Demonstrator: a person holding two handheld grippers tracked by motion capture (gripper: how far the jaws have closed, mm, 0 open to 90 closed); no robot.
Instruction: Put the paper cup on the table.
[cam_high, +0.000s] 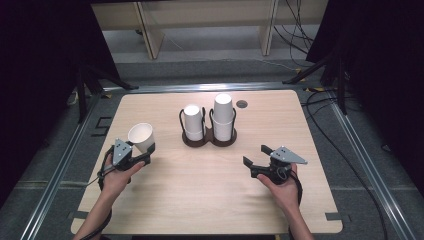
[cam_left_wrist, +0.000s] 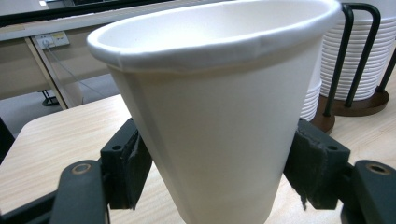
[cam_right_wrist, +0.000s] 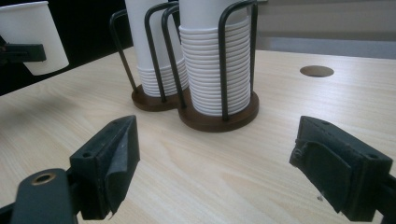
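Observation:
A white paper cup (cam_high: 141, 136) (cam_left_wrist: 219, 116) is held above the table's left side, rim up and tilted a little. My left gripper (cam_high: 146, 150) (cam_left_wrist: 219, 172) is shut on its lower half, one pad on each side. The same cup (cam_right_wrist: 35, 37) appears far left in the right gripper view. A double wire cup holder (cam_high: 208, 139) (cam_right_wrist: 219, 116) stands at the table's middle back with two stacks of upside-down white cups (cam_high: 223, 117) (cam_right_wrist: 212, 70). My right gripper (cam_high: 256, 156) (cam_right_wrist: 215, 163) hovers at the right front, open, nothing between its jaws, pointing at the holder.
The wooden table (cam_high: 210, 195) has a round cable hole (cam_high: 242, 104) (cam_right_wrist: 316, 71) behind the holder. Black curtains flank both sides. Cables lie on the floor at the right, and a wooden bench stands beyond the far edge.

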